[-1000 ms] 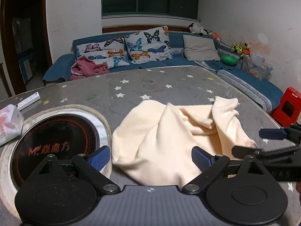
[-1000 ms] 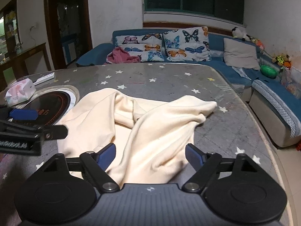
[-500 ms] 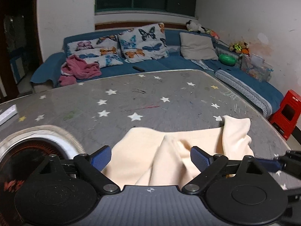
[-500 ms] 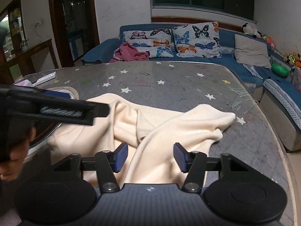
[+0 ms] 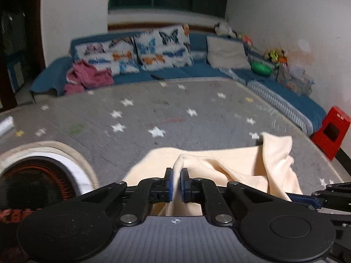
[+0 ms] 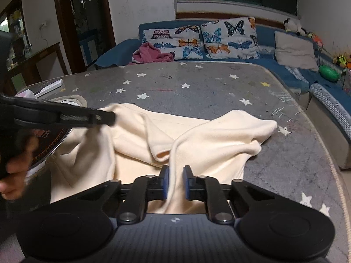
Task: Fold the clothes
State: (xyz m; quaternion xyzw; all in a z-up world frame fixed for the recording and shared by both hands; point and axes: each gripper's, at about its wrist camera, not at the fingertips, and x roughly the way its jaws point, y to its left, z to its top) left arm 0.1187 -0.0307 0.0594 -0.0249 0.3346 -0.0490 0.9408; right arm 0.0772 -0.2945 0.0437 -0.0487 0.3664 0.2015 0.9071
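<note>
A cream-coloured garment (image 6: 210, 135) lies crumpled on the grey star-patterned table (image 6: 197, 92); it also shows in the left wrist view (image 5: 237, 166). My left gripper (image 5: 176, 184) is shut on a raised fold of the garment at its left part; from the right wrist view it (image 6: 109, 116) reaches in from the left over the cloth. My right gripper (image 6: 175, 183) has its jaws nearly closed around a ridge of the garment at the near edge, with a narrow gap beside the cloth.
A round induction cooktop (image 5: 37, 182) is set into the table at the left. A white remote (image 6: 51, 86) and a tissue pack lie at the far left. A blue sofa (image 6: 219, 50) with butterfly pillows stands behind. A red box (image 5: 331, 129) stands on the right.
Both grippers went from wide open to closed on folds of the garment. The left gripper moved forward over the cloth, and the garment is bunched up at both grips.
</note>
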